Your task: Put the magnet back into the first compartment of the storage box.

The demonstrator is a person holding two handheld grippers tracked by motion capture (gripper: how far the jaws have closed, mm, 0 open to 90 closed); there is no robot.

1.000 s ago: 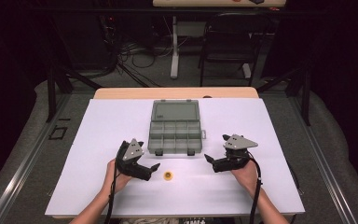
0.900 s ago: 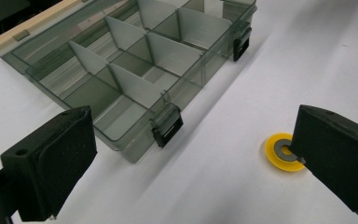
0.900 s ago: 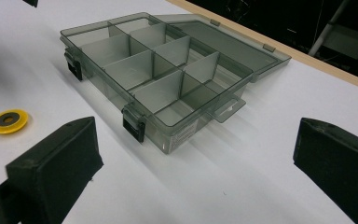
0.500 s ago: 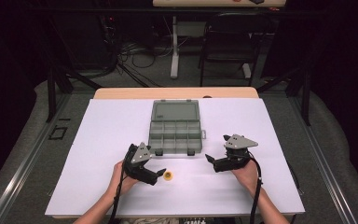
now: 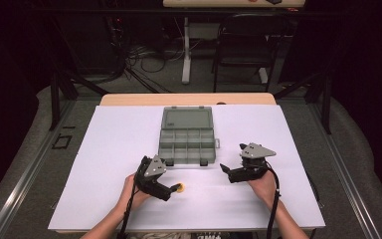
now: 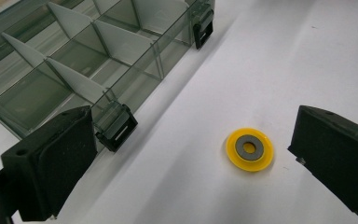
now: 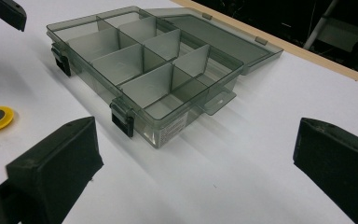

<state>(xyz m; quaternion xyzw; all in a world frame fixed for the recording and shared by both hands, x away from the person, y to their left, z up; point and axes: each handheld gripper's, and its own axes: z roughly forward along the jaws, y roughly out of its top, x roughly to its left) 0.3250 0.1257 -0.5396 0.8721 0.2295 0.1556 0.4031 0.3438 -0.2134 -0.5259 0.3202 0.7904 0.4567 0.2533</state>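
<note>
The left gripper (image 5: 175, 191) is hovering with its jaws spread wide around a yellow disc (image 6: 250, 149) that is lying flat on the white table (image 5: 109, 149), just in front of the open compartment box (image 5: 186, 135). The right gripper (image 5: 227, 172) is also gaping, gripping nothing, and pointing toward the box.

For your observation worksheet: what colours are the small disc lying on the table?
The disc is yellow with a dark grey ring at its centre; clearest in the left gripper view.

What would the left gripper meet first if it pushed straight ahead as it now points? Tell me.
Likely the yellow disc: it lies flat on the white table just ahead of the left gripper, between its open jaws, nearer the right one. Depth is unclear.
</note>
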